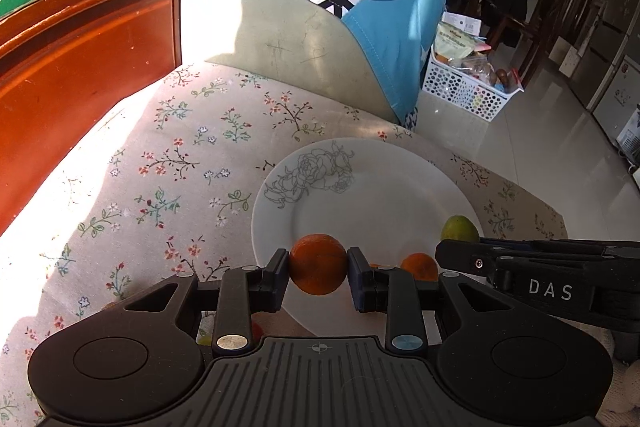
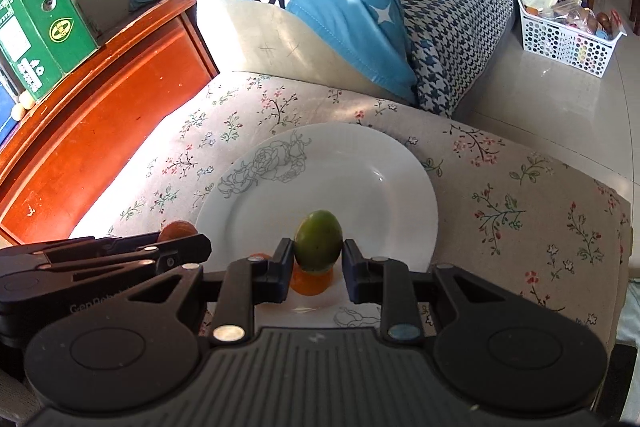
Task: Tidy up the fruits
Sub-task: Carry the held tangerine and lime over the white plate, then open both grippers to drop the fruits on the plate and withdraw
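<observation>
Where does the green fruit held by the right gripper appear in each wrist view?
Left wrist: green fruit at lower right, above the right gripper's body, beside the plate's rim.
Right wrist: green fruit at lower centre, clamped between the fingers.
Shared landmark: white rose-patterned plate.

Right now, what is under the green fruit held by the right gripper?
Under the green fruit sits an orange fruit on the white plate. The green fruit covers its top, so whether they touch is unclear.

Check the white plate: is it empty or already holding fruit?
Holding fruit. One small orange lies on the white plate near its front edge, under the green fruit gripped by the right gripper.
</observation>
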A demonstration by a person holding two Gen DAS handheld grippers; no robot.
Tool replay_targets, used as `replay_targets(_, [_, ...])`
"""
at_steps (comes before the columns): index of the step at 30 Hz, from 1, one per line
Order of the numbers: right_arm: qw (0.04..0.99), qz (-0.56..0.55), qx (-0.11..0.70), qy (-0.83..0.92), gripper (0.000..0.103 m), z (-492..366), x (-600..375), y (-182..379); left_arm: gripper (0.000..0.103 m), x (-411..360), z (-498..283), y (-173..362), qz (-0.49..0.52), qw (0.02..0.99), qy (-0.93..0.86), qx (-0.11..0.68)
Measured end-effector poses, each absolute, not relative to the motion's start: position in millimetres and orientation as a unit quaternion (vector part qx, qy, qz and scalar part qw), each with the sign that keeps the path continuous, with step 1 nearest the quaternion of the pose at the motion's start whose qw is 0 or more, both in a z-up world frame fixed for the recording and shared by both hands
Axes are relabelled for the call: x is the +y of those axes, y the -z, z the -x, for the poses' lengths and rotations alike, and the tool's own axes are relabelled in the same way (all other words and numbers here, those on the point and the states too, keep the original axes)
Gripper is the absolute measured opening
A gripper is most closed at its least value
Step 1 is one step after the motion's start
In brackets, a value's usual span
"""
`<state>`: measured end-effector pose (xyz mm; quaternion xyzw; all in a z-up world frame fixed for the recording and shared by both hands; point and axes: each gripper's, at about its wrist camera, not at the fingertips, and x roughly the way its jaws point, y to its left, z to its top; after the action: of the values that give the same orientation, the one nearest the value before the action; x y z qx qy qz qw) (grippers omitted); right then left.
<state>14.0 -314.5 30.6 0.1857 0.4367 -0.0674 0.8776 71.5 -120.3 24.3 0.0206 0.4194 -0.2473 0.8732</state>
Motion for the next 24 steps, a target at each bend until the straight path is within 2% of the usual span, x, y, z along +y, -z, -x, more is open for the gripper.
replay_targets(12, [0.861, -0.222, 0.446, 0.103, 0.03, -17.7, -331.7, -15.6, 0.031, -134.6, -79.9, -20.9, -0.013, 0.871, 0.247, 0.423])
replay_targets(15, [0.864, -0.221, 0.44, 0.102, 0.03, -18.3, -330.1, -19.3, 0.038, -133.1, -79.4, -23.9, -0.012, 0.873, 0.243, 0.422])
replay_targets(18, [0.868, -0.223, 0.433, 0.102, 0.03, -17.6, -328.8, -23.4, 0.041, -130.6, -78.2, -28.7, -0.015, 0.878, 0.237, 0.417])
replay_targets(21, [0.87, -0.224, 0.428, 0.096, 0.031, -17.3, -326.9, -27.0, 0.051, -127.1, -77.3, -34.6, -0.013, 0.879, 0.234, 0.416])
replay_targets(24, [0.873, -0.219, 0.427, 0.089, 0.034, -16.8, -322.9, -29.5, 0.052, -123.9, -74.6, -40.1, -0.013, 0.879, 0.233, 0.415])
